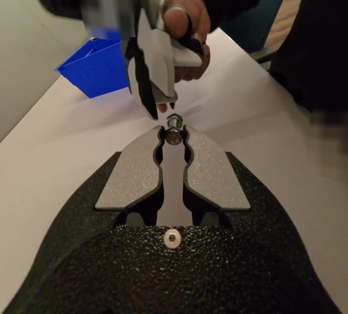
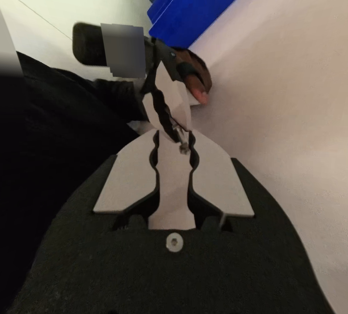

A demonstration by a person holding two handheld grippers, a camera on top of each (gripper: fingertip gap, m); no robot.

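The left claw (image 1: 173,129) pinches the bolt (image 1: 174,136) head only; the parted right claw (image 2: 174,136) could knock it loose.

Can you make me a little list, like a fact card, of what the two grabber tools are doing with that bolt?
left gripper: shut on the hexagonal head of a silver metal bolt, pads pressing both sides
nut: silver hexagonal metal nut sits on the bolt's far end
right gripper: open; the nut end lies between its fingers, one pad clearly apart from it
surface: white table
behind: blue plastic bin on the table
hands: a person's hand holds the right gripper
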